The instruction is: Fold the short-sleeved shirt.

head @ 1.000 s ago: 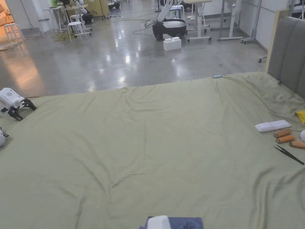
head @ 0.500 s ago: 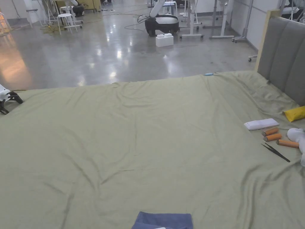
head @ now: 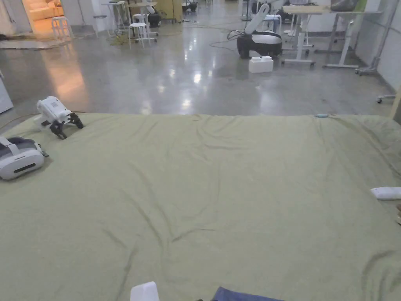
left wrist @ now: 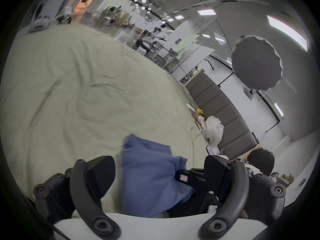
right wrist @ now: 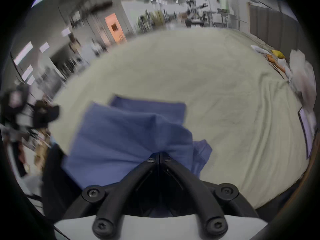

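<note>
Shirt (right wrist: 131, 136) fabric is pinched in your right tongs (right wrist: 159, 154), jaws closed — your left tongs (left wrist: 159, 176) gape wide, shirt between them, ungripped.

Shirt (right wrist: 131, 136) on bed (head: 219, 184); headset (head: 19, 158) left.

From the head view, the blue shirt (head: 250, 294) is cut off by the bottom edge, just a corner of it showing on the bed (head: 219, 188). A white object (head: 144, 292) beside it is clipped there too, so I cannot tell what it is. At the right edge a white flat object (head: 385, 193) runs out of frame. In the right gripper view the right tongs (right wrist: 159, 154) hide the fabric they pinch, and the room behind is blurred.
</note>
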Available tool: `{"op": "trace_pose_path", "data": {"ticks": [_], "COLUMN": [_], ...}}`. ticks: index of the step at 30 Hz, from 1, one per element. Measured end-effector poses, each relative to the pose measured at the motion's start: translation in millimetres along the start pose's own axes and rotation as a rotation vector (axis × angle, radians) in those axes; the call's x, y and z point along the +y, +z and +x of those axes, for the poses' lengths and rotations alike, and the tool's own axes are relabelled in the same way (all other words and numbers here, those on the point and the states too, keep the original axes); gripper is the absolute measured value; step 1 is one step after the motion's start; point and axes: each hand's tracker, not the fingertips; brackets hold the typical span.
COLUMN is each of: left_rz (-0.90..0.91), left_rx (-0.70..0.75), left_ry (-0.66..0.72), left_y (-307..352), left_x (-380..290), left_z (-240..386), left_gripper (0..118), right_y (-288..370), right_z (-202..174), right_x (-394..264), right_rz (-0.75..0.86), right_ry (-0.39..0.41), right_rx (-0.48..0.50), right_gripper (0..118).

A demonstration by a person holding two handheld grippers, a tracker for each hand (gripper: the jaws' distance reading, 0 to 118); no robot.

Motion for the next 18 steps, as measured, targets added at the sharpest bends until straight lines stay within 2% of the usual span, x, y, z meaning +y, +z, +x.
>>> {"op": "trace_pose_path", "data": {"ticks": [1,3,6,7,9,10,11,14,16,18], "left_rz": [-0.019,-0.065,-0.200,-0.218,-0.230,-0.201,-0.181,-0.196,-0.163,-0.139], "left_rx": [-0.018,-0.090,-0.081,-0.075,-0.010,-0.024,0.039,0.015,-0.018,-0.056], "left_ry": [0.026,0.061,0.157,0.156,0.100,0.062,0.064,0.146,0.154,0.172], "left_y": [-3,-20,-60,-70,-84,-86,-90,-86,-71,-46], "left_x": [0,-4,-13,-17,-27,-29,-34,-29,-22,-8], "left_z": [-10,-31,-41,-40,-31,-27,-24,-32,-31,-32], "left_gripper": [112,113,110,97,49,44,43,24,23,23], "right_y": [-3,9,8,9,10,9,9,14,25,42], "right_z": [4,9,7,7,8,10,11,8,5,1], "right_x": [-1,3,0,0,-1,-1,0,0,-1,-5], "right_rz": [0.028,0.022,0.027,0.029,0.032,0.029,0.026,0.030,0.075,0.147], "right_ry": [-0.020,-0.142,-0.100,-0.101,-0.118,-0.128,-0.143,-0.146,-0.129,-0.162], "right_rx": [0.057,0.079,0.063,0.062,0.067,0.070,0.072,0.069,0.076,0.126], "right_gripper": [0,0,0,0,0,0,0,0,0,0]}}
